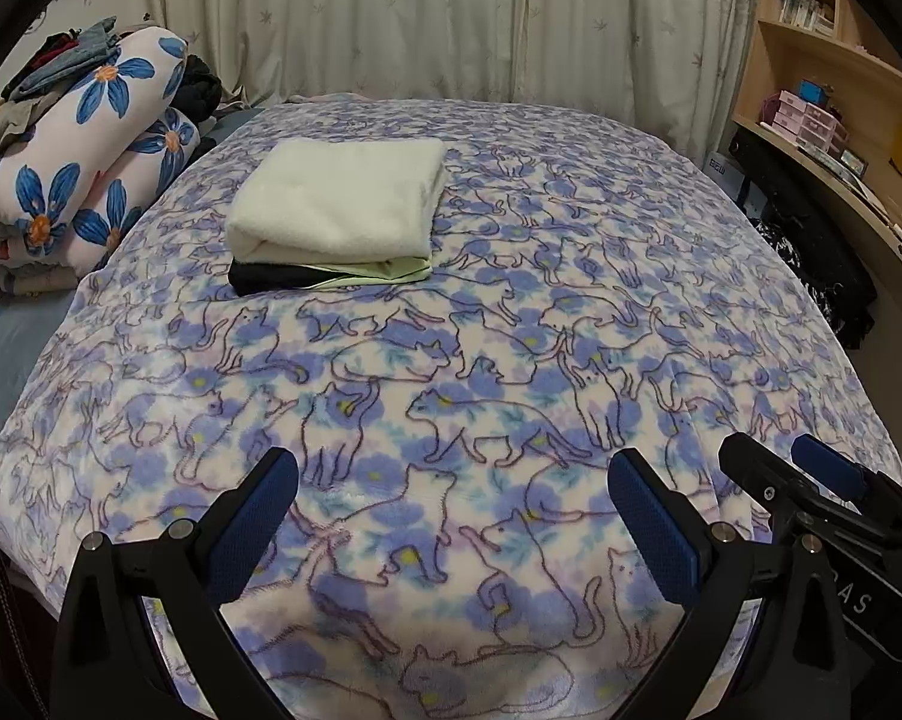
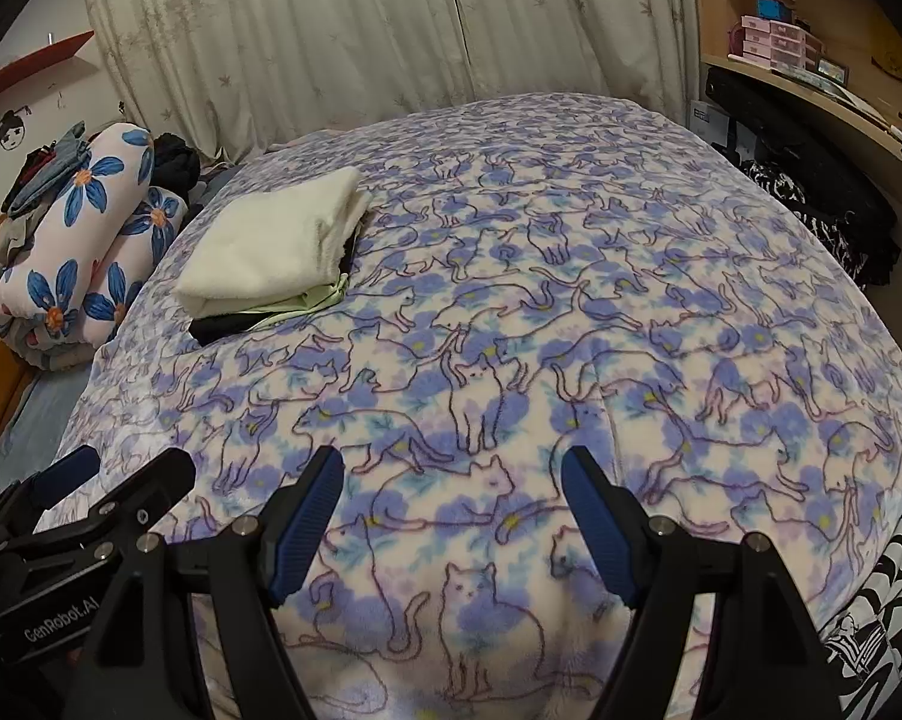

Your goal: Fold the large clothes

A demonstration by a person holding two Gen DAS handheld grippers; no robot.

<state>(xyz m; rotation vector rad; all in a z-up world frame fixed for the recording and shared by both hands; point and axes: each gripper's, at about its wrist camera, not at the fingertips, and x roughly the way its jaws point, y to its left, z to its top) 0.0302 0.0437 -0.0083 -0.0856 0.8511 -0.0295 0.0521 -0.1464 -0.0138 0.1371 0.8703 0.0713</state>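
A stack of folded clothes lies on the far left of the bed: a fluffy white garment [image 1: 336,204] [image 2: 276,246] on top, a pale green one [image 1: 390,270] [image 2: 306,303] and a black one [image 1: 264,279] [image 2: 222,324] under it. My left gripper [image 1: 451,510] is open and empty over the near edge of the bed. My right gripper [image 2: 454,510] is open and empty just to its right; it also shows in the left wrist view [image 1: 787,468]. The left gripper shows in the right wrist view [image 2: 126,474].
A purple cat-print fleece blanket [image 1: 511,360] [image 2: 571,330] covers the bed. Rolled flowered quilts [image 1: 84,162] [image 2: 84,240] with loose clothes on top sit at the left. Curtains hang behind. A wooden desk and shelves [image 1: 841,120] [image 2: 811,60] stand at the right, dark printed fabric [image 1: 823,264] [image 2: 823,222] below them.
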